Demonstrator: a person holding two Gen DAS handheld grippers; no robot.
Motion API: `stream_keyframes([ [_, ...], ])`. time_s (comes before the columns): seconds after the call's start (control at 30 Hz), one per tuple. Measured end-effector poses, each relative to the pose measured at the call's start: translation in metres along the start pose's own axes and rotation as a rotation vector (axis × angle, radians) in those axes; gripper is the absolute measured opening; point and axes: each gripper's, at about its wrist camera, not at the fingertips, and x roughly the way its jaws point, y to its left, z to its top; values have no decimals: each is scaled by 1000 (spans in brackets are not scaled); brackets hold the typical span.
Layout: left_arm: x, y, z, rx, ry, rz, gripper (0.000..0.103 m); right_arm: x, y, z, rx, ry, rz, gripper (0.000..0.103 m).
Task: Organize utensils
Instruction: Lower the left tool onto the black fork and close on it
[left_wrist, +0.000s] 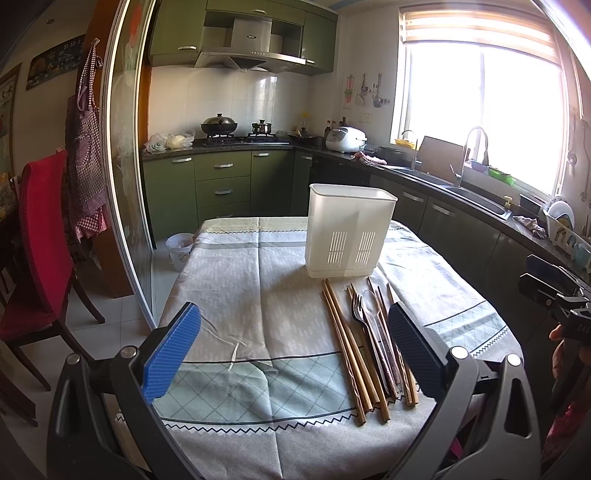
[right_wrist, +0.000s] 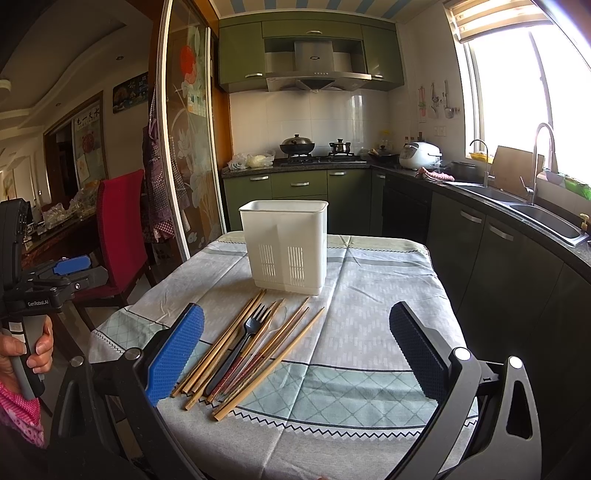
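Note:
A white plastic utensil holder (left_wrist: 350, 230) (right_wrist: 286, 246) with slotted sides stands upright on the clothed table. In front of it lies a loose bunch of several wooden chopsticks (left_wrist: 345, 349) (right_wrist: 236, 350), with a black plastic fork (left_wrist: 357, 307) (right_wrist: 247, 334) and a clear plastic spoon (left_wrist: 370, 300) among them. My left gripper (left_wrist: 295, 332) hovers open above the near table, the utensils just inside its right finger. My right gripper (right_wrist: 295, 332) is open too, the bunch lying by its left finger. Nothing is held.
The table wears a grey-green patterned cloth (left_wrist: 258, 295) (right_wrist: 369, 314). A red-covered chair (left_wrist: 40, 236) (right_wrist: 120, 229) stands to the left by a glass sliding door. Dark counters with a sink (left_wrist: 476, 199) (right_wrist: 546, 218) run along the right. A small bin (left_wrist: 180, 251) sits on the floor.

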Motion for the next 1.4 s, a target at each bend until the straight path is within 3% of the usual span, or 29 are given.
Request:
stream_keyframes([
  [0.27, 19, -9, 7, -5, 73, -40, 97, -3, -11, 2, 23, 1, -9, 99],
  [0.4, 54, -24, 19, -6, 218, -103, 97, -1, -28, 3, 77, 43, -6, 99],
  [0.6, 115, -56, 26, 16, 428, -130, 97, 19, -56, 7, 112, 143, -52, 99],
  [0.77, 159, -77, 25, 21, 563, -150, 96, 31, -84, 8, 225, 191, 15, 99],
  [0.83, 176, -83, 22, 12, 624, -163, 92, 32, -91, 7, 248, 198, 15, 99],
  [0.9, 193, -88, 16, 7, 696, -167, 69, 32, -95, 5, 254, 202, 11, 99],
  [0.97, 207, -94, 10, 1, 760, -177, 62, 33, -96, 2, 258, 212, 16, 99],
  [1.03, 214, -98, 5, 0, 794, -172, 60, 33, -98, 1, 260, 219, 19, 99],
  [1.17, 225, -101, 0, -2, 823, -155, 41, 35, -98, -2, 259, 228, 34, 99],
  [1.4, 241, -100, -5, -5, 861, -109, 38, 34, -93, -3, 235, 231, 52, 99],
])
